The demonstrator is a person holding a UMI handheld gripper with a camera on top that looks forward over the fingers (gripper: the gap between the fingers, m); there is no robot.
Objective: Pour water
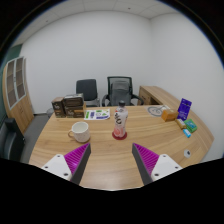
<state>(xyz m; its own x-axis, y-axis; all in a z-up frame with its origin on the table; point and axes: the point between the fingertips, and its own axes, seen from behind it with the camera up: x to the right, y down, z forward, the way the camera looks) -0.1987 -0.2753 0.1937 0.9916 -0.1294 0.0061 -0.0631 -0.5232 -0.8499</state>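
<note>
Gripper view: gripper (111, 160) fingers wide apart, nothing held, purple pads (76, 156) facing in, bare wooden table (110, 170) between them. Landmark is the clear glass cup (120, 122), upright on a red coaster (120, 134), beyond the fingertips, roughly centred between them, well apart from both. Left of cup: white mug (79, 130). Behind cup, slightly left: papers (98, 114). Further left of cup, toward the table's far edge: brown boxes (70, 105). Right of cup: orange item (170, 117), purple box (183, 107), teal pack (190, 128). Behind cup, past the table: two black office chairs (119, 90), white wall. Far left: wooden cabinet (15, 85).
</note>
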